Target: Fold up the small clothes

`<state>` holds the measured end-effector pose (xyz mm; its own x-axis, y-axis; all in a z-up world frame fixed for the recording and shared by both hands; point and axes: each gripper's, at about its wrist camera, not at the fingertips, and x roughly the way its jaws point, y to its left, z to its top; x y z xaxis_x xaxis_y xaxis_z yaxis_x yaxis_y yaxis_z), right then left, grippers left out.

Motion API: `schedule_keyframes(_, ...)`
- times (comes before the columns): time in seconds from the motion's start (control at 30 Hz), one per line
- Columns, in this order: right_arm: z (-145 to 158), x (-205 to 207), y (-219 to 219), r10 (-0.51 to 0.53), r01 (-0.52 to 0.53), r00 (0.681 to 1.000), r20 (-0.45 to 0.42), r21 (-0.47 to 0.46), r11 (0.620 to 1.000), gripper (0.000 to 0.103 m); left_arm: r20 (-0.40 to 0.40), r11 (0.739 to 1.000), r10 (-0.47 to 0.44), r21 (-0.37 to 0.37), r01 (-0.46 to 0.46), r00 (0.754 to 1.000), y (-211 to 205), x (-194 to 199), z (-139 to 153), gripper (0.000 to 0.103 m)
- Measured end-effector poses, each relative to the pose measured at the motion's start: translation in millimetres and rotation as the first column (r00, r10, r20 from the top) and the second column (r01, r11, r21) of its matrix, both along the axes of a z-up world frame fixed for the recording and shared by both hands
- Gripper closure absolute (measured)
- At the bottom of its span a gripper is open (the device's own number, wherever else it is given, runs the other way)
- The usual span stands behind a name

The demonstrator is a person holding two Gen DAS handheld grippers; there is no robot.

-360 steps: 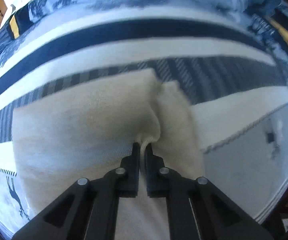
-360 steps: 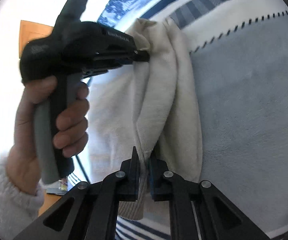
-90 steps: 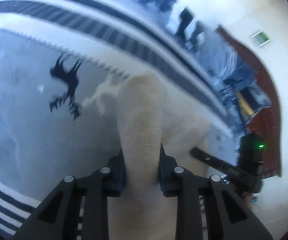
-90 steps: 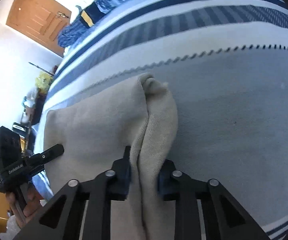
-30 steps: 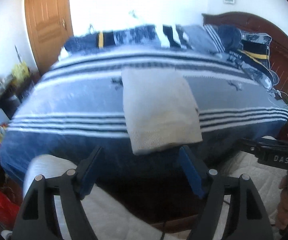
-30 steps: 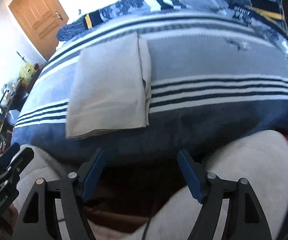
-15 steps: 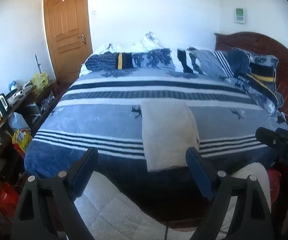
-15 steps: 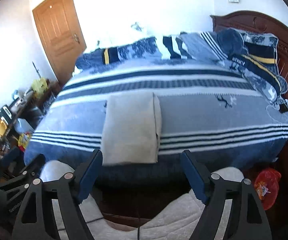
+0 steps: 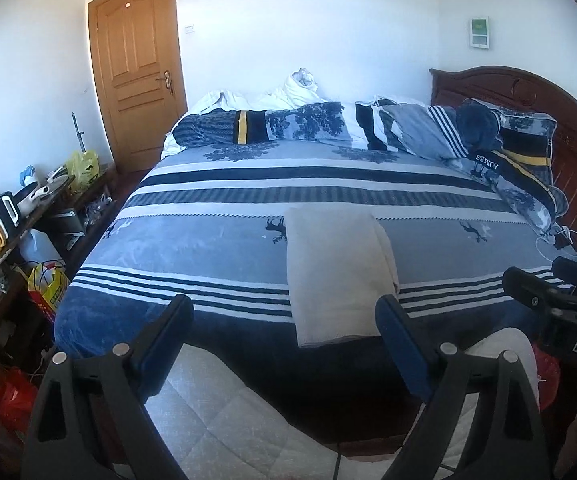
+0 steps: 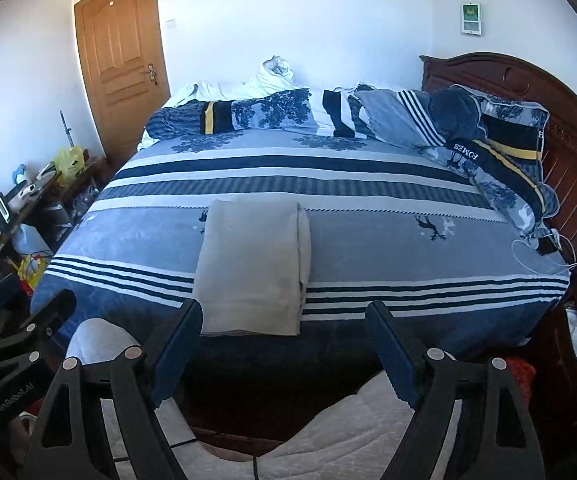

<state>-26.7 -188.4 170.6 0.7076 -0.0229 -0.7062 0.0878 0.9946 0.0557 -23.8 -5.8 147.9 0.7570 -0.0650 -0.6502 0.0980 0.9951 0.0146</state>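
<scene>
A cream folded garment (image 9: pixel 336 276) lies flat on the blue striped bed (image 9: pixel 208 248), reaching its near edge; the right wrist view shows the garment (image 10: pixel 252 268) with a narrow folded strip along its right side. My left gripper (image 9: pixel 284 304) is held back from the bed, well short of the garment, its jaws opening with nothing between them. My right gripper (image 10: pixel 283 308) is also held wide open and empty, away from the bed. Each view catches the other gripper at its edge, the left gripper (image 10: pixel 28 336) and the right gripper (image 9: pixel 548 300).
Pillows and bedding (image 9: pixel 328 124) are piled at the far side of the bed, against a dark wooden headboard (image 9: pixel 528 88). A wooden door (image 9: pixel 136 80) is shut at the back left. A cluttered side table (image 9: pixel 8 216) and bags stand left. Quilted white clothing (image 9: pixel 228 400) fills the bottom.
Both grippers, shut on the garment three seconds ago, have let it go, opened wide and pulled up and back from the bed. The garment now lies folded and alone.
</scene>
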Motion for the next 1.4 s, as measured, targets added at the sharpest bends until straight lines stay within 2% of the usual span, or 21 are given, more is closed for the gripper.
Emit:
schedule_keyframes(0.87, 2.4, -1.1, 7.8, 0.017, -0.017, 1.000, 0.001, -0.038, 0.999, 0.016, 0.004, 1.000, -0.024, 0.006, 0.024, 1.000, -7.5, 1.1, 0.7, 0.011)
schedule_keyframes(1.4, 4.9, 1.3, 7.0, 0.017, -0.017, 1.000, 0.000, -0.044, 0.999, 0.016, -0.023, 0.999, -0.047, -0.011, 0.047, 0.999, -8.0, 6.3, -5.8, 0.011)
